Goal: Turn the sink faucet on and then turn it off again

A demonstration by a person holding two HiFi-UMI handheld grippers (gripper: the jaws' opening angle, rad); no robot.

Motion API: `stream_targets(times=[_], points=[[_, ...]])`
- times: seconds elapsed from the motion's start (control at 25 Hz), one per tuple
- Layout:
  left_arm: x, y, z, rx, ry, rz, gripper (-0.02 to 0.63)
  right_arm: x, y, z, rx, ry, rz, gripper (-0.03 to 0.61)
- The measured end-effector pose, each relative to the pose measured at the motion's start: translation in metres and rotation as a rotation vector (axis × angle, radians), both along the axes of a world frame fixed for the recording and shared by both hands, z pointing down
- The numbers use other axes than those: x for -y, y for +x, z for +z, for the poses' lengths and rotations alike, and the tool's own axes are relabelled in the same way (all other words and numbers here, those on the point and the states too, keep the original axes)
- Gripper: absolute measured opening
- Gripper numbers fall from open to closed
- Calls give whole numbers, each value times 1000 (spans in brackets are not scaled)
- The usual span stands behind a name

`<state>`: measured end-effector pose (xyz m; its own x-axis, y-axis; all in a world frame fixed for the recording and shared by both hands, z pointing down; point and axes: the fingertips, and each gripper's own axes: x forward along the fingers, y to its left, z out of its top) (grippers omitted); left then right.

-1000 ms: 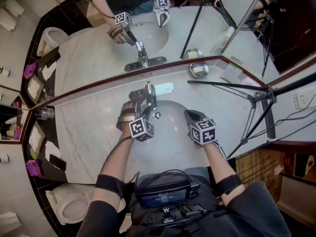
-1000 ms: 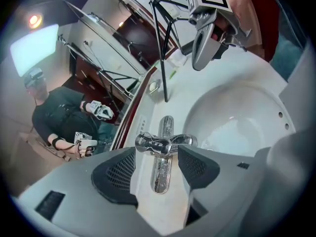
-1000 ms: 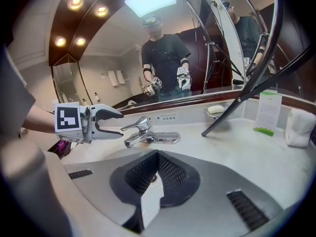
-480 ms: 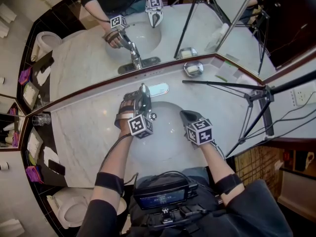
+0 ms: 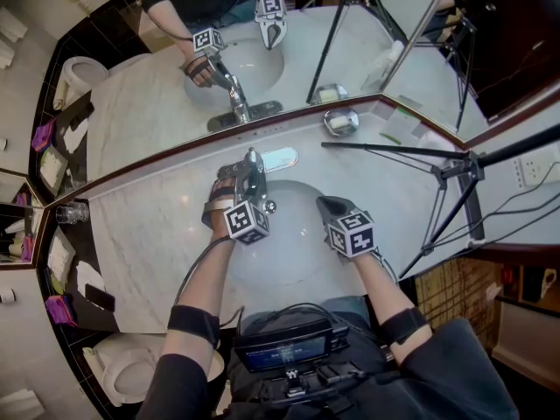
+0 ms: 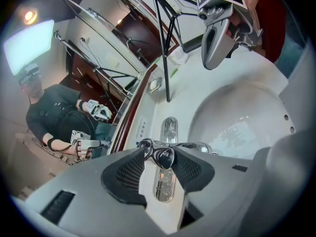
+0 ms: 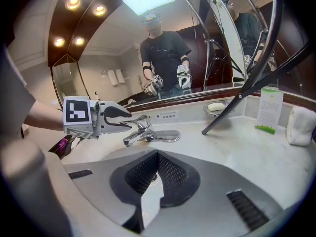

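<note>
The chrome faucet stands at the back rim of the white sink. My left gripper reaches over it from the left. In the left gripper view, the rounded end of the faucet lever sits between the black pads, which have just been closing and now touch it on both sides. My right gripper hovers over the right side of the basin, shut and empty; its pads meet in the right gripper view. That view also shows the faucet and the left gripper on its lever. No water stream shows.
A wall mirror behind the counter repeats the scene. A soap dish sits at the back right, with black tripod legs slanting across the counter. A glass stands far left. A card and a folded towel lie to the right.
The left gripper has edged a little closer onto the faucet lever. The right gripper has stayed over the basin.
</note>
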<state>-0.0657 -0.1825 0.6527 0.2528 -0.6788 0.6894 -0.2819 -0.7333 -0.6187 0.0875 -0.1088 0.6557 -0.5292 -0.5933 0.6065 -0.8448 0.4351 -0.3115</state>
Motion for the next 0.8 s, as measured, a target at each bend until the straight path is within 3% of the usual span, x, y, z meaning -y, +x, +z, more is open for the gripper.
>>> stream_targets(times=[0.24, 0.8], points=[[19, -1, -12, -70, 8, -27, 140, -2, -3, -1, 1, -2, -1, 20], [30, 1, -15, -113, -63, -44, 121, -2, -5, -2, 11, 2, 0, 20]])
